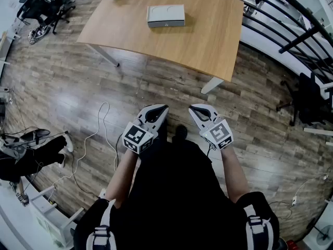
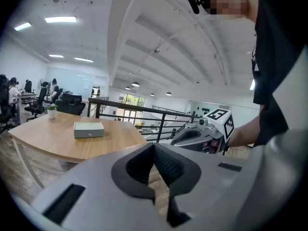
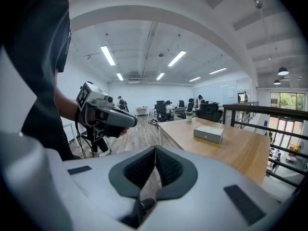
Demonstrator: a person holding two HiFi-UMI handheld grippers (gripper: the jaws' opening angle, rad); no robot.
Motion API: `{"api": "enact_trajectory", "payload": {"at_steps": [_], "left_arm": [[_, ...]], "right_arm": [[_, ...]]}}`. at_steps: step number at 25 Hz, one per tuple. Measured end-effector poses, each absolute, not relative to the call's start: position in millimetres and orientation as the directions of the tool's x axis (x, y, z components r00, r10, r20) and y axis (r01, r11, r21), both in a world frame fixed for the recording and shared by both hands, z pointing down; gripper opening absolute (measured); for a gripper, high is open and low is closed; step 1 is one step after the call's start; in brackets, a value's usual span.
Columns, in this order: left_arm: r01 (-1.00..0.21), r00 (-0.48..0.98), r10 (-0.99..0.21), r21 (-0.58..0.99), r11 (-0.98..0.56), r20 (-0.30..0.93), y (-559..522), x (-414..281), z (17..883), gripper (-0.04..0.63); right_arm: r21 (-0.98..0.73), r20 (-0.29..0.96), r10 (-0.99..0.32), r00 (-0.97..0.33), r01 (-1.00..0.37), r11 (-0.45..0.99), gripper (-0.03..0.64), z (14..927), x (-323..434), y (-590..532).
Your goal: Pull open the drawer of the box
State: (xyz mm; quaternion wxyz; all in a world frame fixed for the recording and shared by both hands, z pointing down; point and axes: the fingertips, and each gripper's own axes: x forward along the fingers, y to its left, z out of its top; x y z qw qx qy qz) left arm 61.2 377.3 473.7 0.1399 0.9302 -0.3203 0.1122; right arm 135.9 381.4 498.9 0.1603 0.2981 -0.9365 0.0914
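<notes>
Sitting on table (image 1: pixel 208 46), box (image 1: pixel 165 15) — well beyond left claw (image 1: pixel 157 109), right claw (image 1: pixel 196 109); both closed

grey box (image 1: pixel 165 15), tan wooden table (image 1: pixel 208 40)

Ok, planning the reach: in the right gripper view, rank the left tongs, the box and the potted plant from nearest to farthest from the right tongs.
1. left tongs, close at left.
2. box, on the table, right.
3. potted plant, table's far end.
</notes>
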Motion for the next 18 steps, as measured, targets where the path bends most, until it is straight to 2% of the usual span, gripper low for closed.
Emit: {"api": "enact_trajectory", "payload": {"at_steps": [18], "left_arm": [[-0.655, 0.750, -0.597, 0.189, -0.732, 0.286, 371, 29, 470, 0.023]], "right_arm": [[-0.106, 0.355, -0.496, -0.792, -0.561, 0.821, 0.025, 492, 102, 380]]}}
